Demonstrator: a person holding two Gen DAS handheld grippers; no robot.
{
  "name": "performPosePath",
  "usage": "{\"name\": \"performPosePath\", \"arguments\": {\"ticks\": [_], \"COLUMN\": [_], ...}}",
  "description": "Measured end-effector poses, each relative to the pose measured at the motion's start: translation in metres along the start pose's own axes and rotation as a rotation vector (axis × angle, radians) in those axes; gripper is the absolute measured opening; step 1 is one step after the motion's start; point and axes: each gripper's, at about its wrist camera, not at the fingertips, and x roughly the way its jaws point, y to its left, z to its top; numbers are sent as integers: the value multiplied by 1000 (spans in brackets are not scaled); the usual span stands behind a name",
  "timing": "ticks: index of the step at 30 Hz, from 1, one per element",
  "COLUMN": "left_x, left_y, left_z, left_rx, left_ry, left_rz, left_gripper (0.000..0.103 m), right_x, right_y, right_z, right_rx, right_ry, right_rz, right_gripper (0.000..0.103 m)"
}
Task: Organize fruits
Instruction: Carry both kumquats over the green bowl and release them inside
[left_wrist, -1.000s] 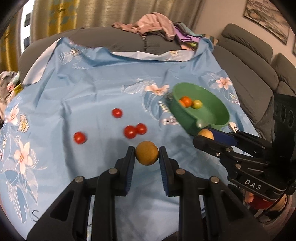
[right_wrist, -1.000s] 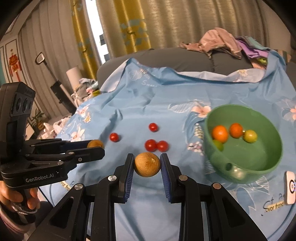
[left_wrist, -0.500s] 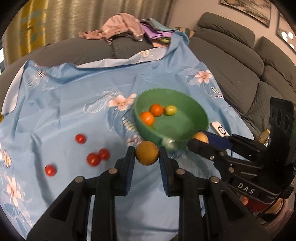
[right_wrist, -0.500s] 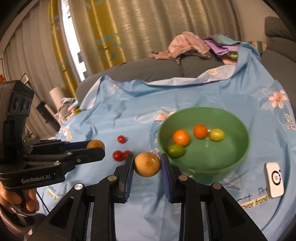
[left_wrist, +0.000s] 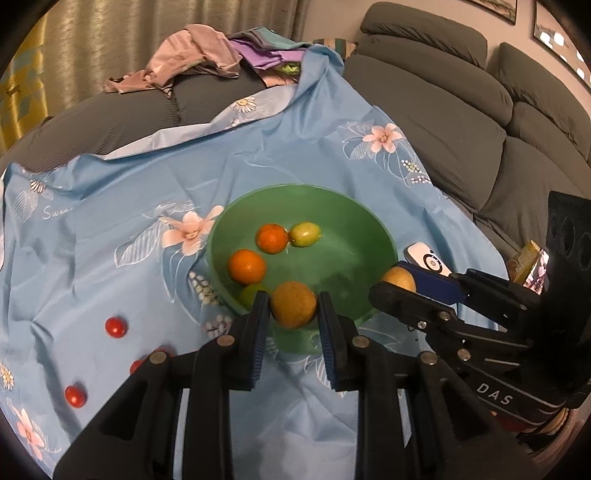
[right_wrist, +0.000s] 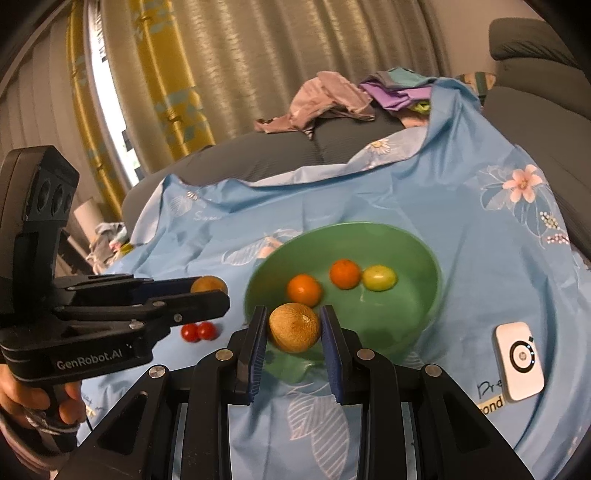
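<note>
The left gripper (left_wrist: 293, 314) grips a yellow fruit (left_wrist: 293, 309) over the near rim of the green bowl (left_wrist: 373, 229); the right gripper (right_wrist: 294, 326) clamps a brownish fruit (right_wrist: 294, 326) there too.

Green bowl (left_wrist: 373, 236), two orange fruits (left_wrist: 246, 266), pale-blue cloth (left_wrist: 110, 206) (pink-and-white flowers), red tomatoes (left_wrist: 116, 326)
</note>
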Motion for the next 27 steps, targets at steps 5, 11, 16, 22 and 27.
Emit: {"name": "performPosePath", "arguments": {"ticks": [5, 11, 16, 22, 27], "left_x": [19, 35, 46, 58, 64], "left_y": [-3, -4, -5, -4, 0], "left_z": [9, 14, 18, 18, 19], "left_rx": [14, 17, 27, 31, 26], "left_ry": [24, 43, 55, 73, 84], "left_rz": [-5, -8, -7, -9, 17], "left_gripper": [26, 25, 25, 25, 51], "right_x": [4, 11, 16, 26, 36], "right_y": [-9, -20, -27, -33, -40], "right_z": [1, 3, 5, 6, 5], "right_rx": [18, 38, 46, 54, 87], "right_ry": [-3, -3, -3, 15, 48], "right_rz": [-4, -11, -19, -26, -54], "right_gripper": [30, 30, 30, 30, 30]}}
